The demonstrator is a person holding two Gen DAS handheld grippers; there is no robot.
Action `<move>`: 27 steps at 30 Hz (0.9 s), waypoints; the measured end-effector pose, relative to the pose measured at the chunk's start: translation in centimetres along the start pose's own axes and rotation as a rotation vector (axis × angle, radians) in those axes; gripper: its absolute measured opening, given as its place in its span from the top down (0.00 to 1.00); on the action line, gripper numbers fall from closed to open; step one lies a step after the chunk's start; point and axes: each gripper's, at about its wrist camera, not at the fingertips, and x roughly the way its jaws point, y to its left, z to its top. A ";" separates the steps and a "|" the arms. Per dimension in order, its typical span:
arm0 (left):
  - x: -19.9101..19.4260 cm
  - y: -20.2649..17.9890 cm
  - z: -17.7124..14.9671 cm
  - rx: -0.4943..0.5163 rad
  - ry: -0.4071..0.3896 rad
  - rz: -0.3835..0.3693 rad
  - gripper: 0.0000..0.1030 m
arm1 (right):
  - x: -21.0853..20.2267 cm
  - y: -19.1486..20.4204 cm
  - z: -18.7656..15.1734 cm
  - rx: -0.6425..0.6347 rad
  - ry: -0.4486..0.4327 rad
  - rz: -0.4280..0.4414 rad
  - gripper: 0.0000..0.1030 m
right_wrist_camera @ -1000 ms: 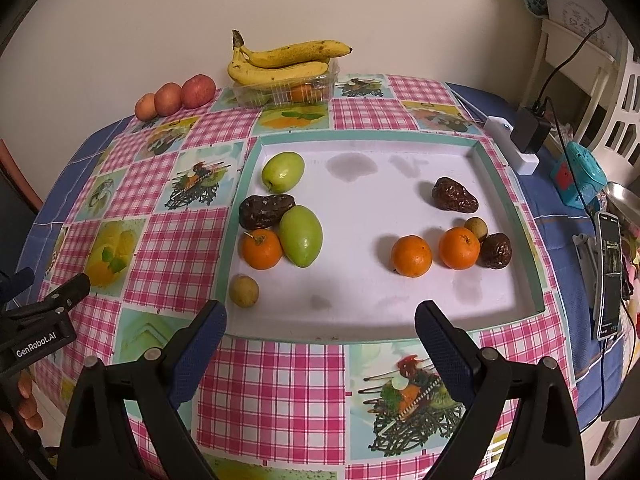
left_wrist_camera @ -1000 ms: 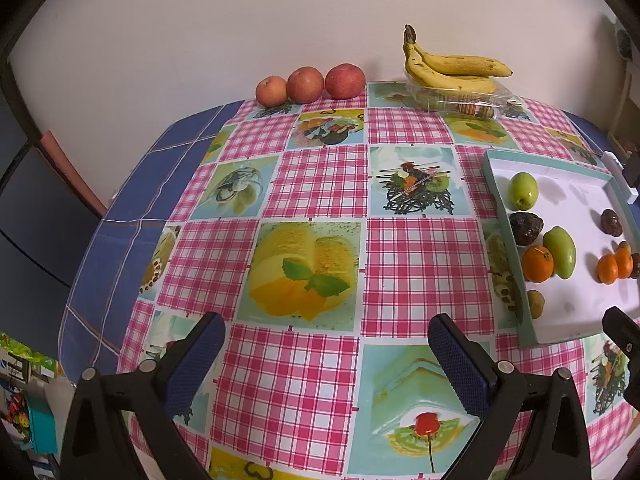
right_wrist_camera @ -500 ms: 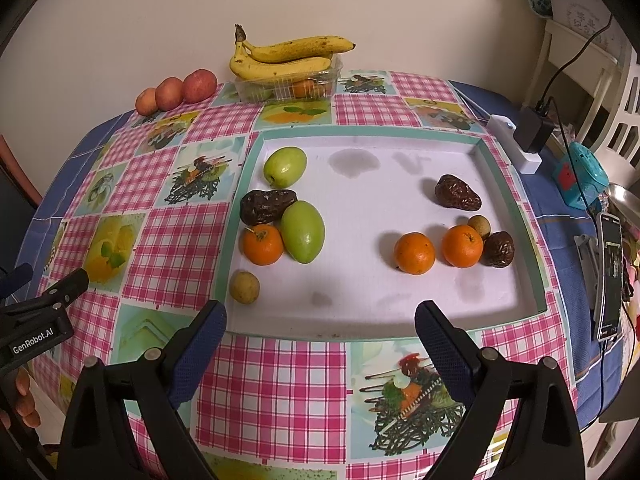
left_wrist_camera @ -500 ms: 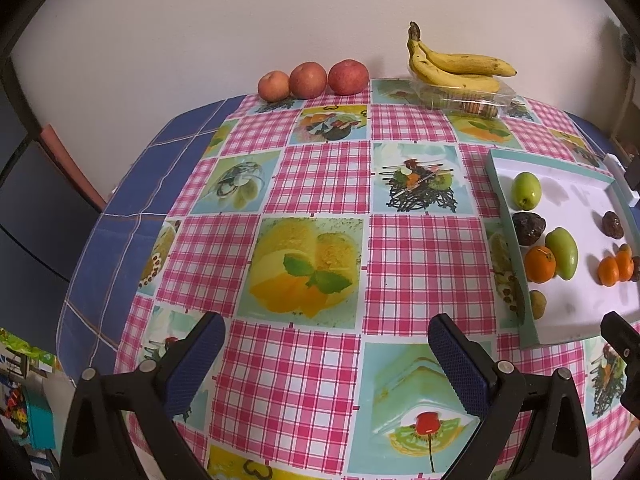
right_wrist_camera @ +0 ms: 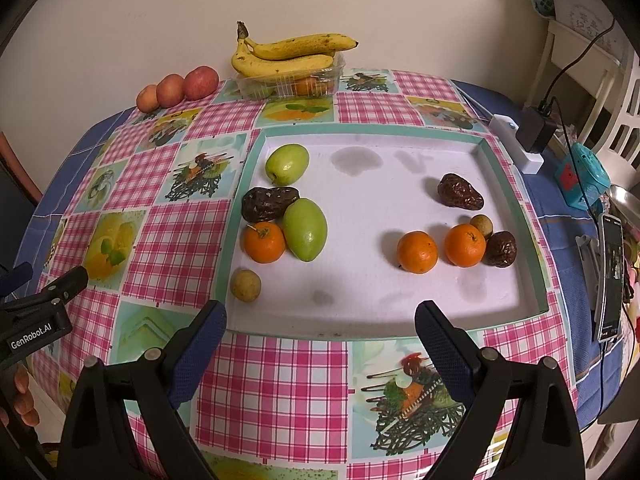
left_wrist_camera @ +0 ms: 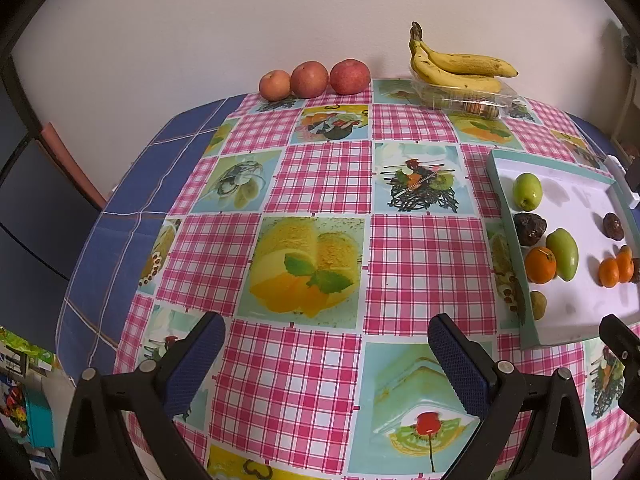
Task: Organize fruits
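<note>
Both claws, left gripper (left_wrist_camera: 326,354) and right gripper (right_wrist_camera: 320,340), gaped apart, empty; shallow white teal-rimmed tray (right_wrist_camera: 360,316) of fruit sat just ahead of the right one.

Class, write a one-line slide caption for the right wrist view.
Open right gripper faces a white tray of scattered fruits.

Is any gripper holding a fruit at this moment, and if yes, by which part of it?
Nothing is held. The left gripper and the right gripper are both open and empty, above the tablecloth.
</note>
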 end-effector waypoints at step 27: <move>-0.3 -0.1 0.0 -0.006 -0.006 0.006 0.00 | 0.2 0.1 -0.1 -0.011 0.014 0.004 0.07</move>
